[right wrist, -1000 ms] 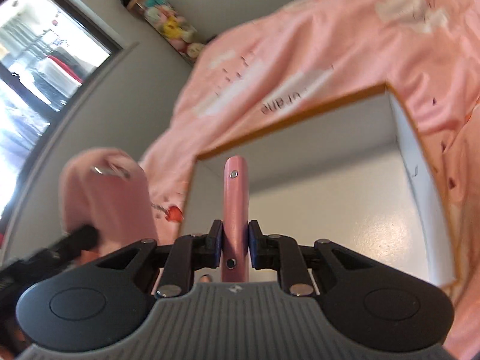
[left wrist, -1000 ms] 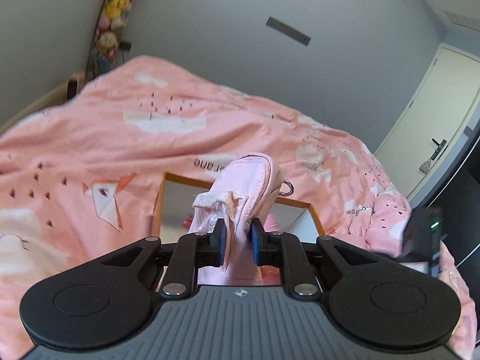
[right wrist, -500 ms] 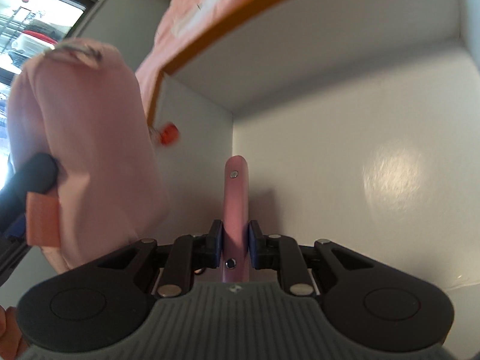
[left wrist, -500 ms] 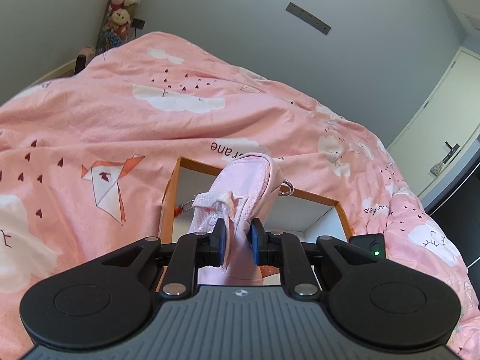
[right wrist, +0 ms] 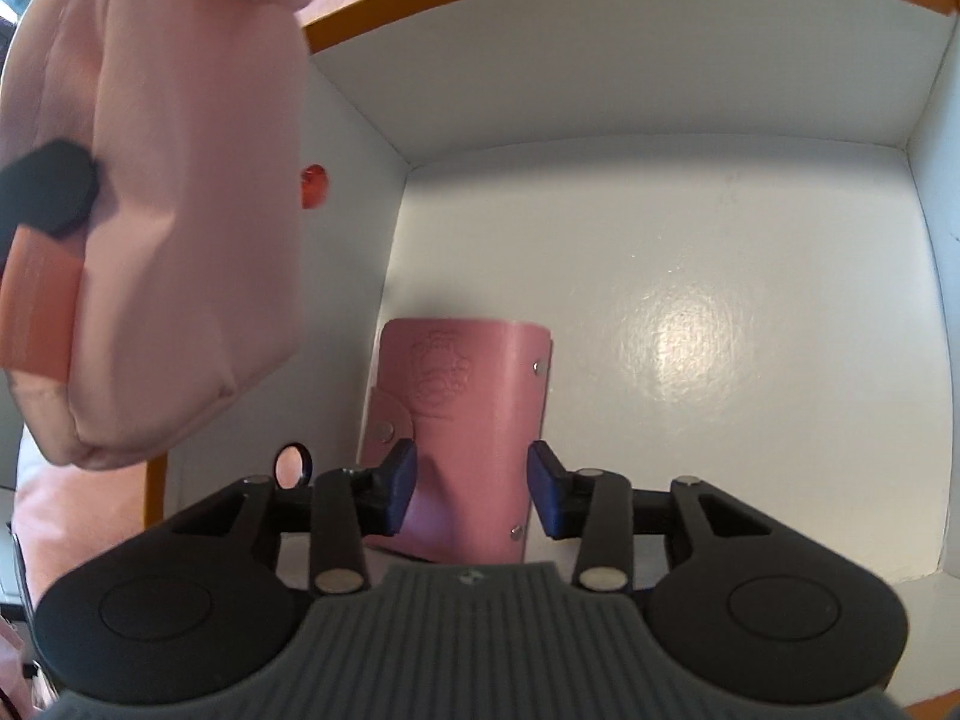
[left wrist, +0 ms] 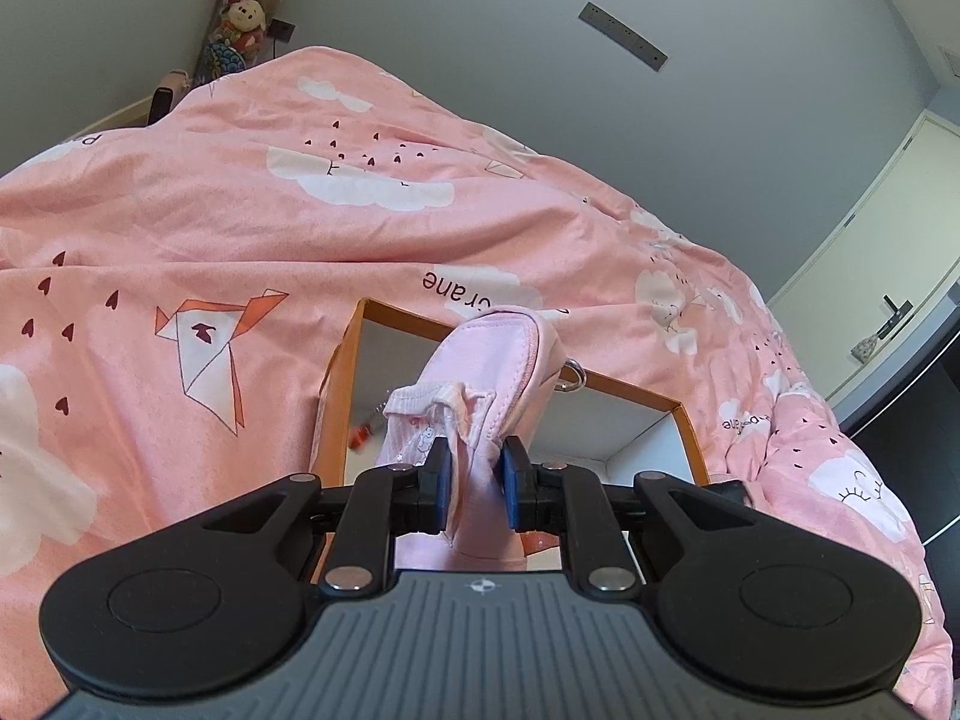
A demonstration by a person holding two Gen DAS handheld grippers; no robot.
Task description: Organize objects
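My left gripper (left wrist: pixel 474 483) is shut on a pale pink fabric pouch (left wrist: pixel 498 354) and holds it above the left side of a white box with an orange rim (left wrist: pixel 624 393). The pouch also hangs at the left in the right wrist view (right wrist: pixel 180 198). My right gripper (right wrist: pixel 473 495) is open inside the box (right wrist: pixel 690 330). A pink card wallet (right wrist: pixel 474 414) lies flat on the box floor between its fingers, which stand apart from it.
The box sits on a pink bedspread (left wrist: pixel 240 228) with cloud and crane prints. A grey wall (left wrist: pixel 480 30), a shelf of plush toys (left wrist: pixel 246 6) and a door (left wrist: pixel 870 276) lie beyond the bed. A small red charm (right wrist: pixel 313 186) dangles beside the pouch.
My right gripper went down into the box, opened and let go of the pink wallet, which now lies flat on the floor. My left gripper still holds the pouch over the box.
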